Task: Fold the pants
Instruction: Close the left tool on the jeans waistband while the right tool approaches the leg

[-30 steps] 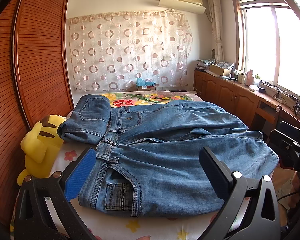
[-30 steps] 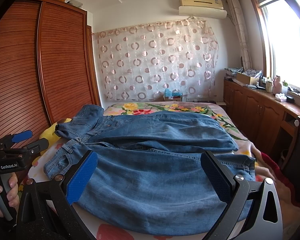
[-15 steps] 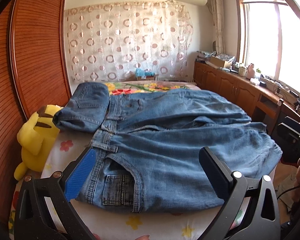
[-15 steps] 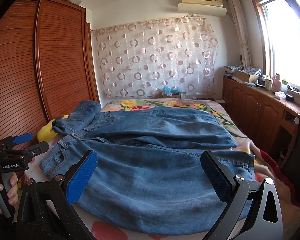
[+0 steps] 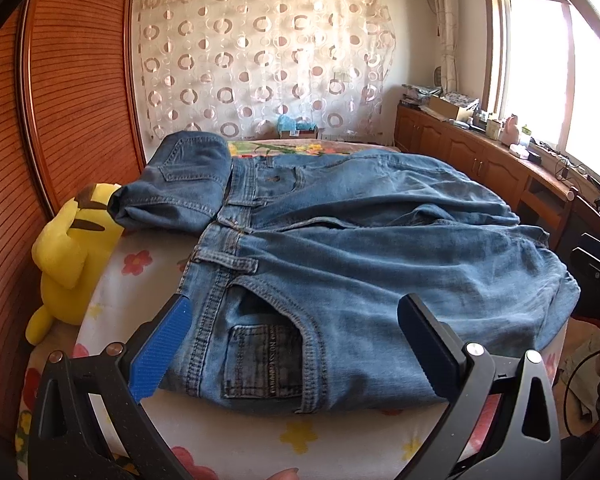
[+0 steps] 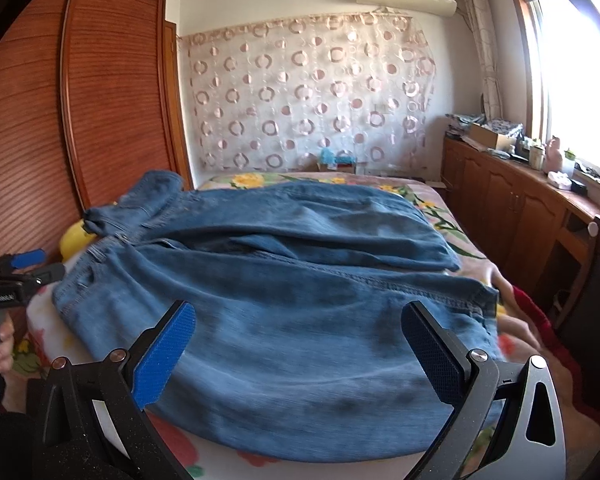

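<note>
Blue denim pants [image 5: 340,248] lie spread across the bed, waistband to the left, legs to the right; they also show in the right wrist view [image 6: 284,280]. One waist part is flipped over at the far left [image 5: 180,184]. My left gripper [image 5: 292,344] is open and empty, hovering above the near waist pocket. My right gripper [image 6: 296,356] is open and empty, above the near leg. The left gripper also shows at the left edge of the right wrist view [image 6: 24,268].
The bed [image 5: 140,280] has a floral sheet. A yellow plush toy [image 5: 72,248] sits at its left edge against the wooden wardrobe [image 5: 60,120]. Wooden cabinets [image 6: 520,208] with clutter run along the right under the window. A red blanket [image 6: 536,312] hangs off the right side.
Both grippers have moved forward and down toward the pants, which now fill more of each view. The pants have not moved.
</note>
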A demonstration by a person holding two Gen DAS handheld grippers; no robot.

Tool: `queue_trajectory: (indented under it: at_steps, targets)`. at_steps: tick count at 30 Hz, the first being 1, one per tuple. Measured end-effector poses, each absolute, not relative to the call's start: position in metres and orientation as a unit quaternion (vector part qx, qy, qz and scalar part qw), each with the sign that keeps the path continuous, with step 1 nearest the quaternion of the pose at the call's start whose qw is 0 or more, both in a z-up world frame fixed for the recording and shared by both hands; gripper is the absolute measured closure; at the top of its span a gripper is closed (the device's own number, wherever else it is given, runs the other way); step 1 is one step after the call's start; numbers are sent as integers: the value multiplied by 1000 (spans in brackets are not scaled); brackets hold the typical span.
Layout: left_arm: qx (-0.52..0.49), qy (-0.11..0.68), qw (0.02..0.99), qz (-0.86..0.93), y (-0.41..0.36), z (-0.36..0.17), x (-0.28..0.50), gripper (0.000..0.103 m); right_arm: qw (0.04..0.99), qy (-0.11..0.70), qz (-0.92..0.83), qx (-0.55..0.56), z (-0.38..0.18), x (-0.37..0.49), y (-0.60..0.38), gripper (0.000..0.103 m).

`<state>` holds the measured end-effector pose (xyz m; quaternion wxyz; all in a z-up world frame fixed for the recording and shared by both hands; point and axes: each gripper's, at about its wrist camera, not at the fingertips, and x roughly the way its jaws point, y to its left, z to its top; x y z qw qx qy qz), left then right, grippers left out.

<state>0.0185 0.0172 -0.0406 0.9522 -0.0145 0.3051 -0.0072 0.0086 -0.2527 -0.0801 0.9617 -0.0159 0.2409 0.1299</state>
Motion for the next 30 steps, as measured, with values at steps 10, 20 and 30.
queue_trajectory:
  at_steps: [10,20,30]
  targets:
    - [-39,307,951,21,61,-62,15,0,951,290,102,-35,-91,25,-247,2]
    - [-69,315,946,35,96,-73,8,11,946,312,86,-39,-77,20,-241,2]
    - [-94,353,931,15,108,-103,-2,42,945,317,77,-35,-82,14,-247,2]
